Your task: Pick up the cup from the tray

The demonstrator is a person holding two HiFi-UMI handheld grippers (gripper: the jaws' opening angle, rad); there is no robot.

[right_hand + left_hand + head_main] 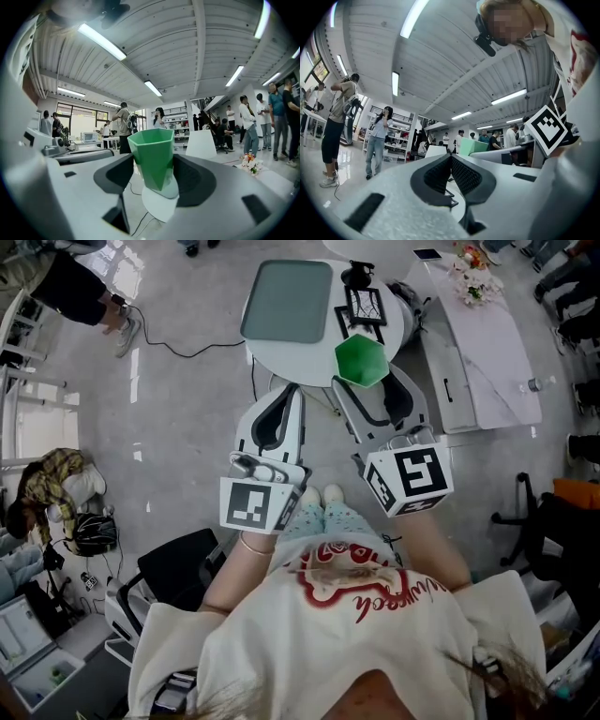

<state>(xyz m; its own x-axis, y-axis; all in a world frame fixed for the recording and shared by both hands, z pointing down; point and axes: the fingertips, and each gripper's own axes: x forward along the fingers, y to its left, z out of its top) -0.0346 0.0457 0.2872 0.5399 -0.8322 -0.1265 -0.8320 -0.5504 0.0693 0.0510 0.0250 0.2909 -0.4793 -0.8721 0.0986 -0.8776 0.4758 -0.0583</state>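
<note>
A green faceted cup (361, 360) hangs upright over the near edge of the round white table (405, 322). My right gripper (366, 376) is shut on it, one jaw on each side. In the right gripper view the cup (153, 157) fills the gap between the dark pads (199, 180), with the table top (159, 206) below it. The grey-green tray (286, 301) lies bare on the table's left half. My left gripper (294, 395) is shut on nothing, just left of the cup and near the table edge; its pads (461, 174) meet in the left gripper view.
A black wire stand (364, 306) stands on the round table behind the cup. A long white table (487, 352) with flowers (473, 282) runs along the right. A cable (187, 351) trails on the floor at left. People stand around the room (123, 126).
</note>
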